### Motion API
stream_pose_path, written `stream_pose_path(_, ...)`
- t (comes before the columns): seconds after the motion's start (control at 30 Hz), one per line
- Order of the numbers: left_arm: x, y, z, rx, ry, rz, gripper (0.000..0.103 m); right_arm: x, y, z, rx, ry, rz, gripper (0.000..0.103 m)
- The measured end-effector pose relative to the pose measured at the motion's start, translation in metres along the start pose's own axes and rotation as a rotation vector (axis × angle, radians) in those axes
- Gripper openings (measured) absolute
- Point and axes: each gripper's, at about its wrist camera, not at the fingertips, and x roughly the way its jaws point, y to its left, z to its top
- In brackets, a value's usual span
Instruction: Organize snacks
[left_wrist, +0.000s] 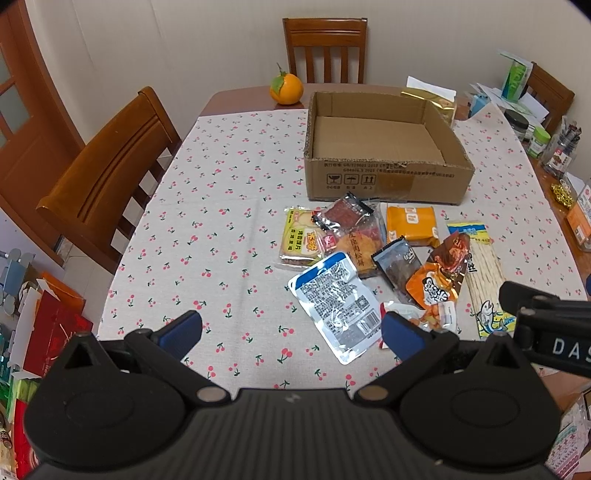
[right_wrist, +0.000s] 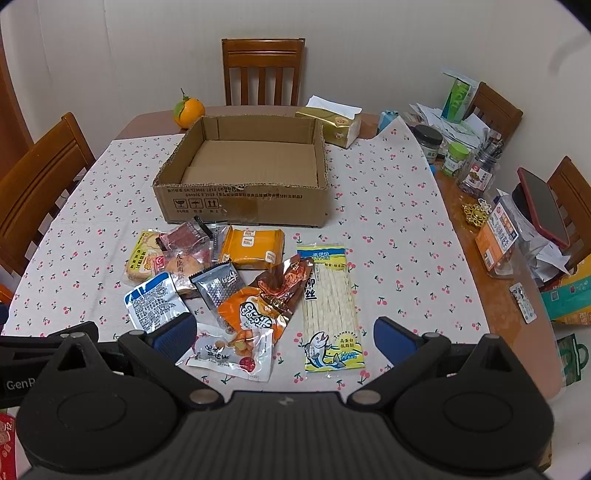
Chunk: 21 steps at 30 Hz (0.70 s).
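My fingers (right_wrist: 173, 338): blue pads on black. Worktop cloth (right_wrist: 388, 221): white, red cherry print. Box (right_wrist: 243, 201): plain brown. Fruit (right_wrist: 189, 110): orange. Fish-strip packet (right_wrist: 330, 306): yellow, blue.

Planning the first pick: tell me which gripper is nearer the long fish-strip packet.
Right. The right gripper hovers open just short of the fish-strip packet; the left gripper is off to the packet's left.

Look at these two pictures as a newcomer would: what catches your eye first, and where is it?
An empty cardboard box sits mid-table on the cherry-print tablecloth. In front of it lies a jumble of snack packets, the long fish-strip packet on their right. An orange stands behind the box's left corner.
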Motion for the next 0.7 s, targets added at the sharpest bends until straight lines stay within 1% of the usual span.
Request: stream_pose_path(0.7, 0.0000, -0.0012, -0.0005, 0.001, -0.001, 0.004, 0.102, 0.0020, 0.0000, 0.0014, 0.000, 0.002, 0.003, 0.103)
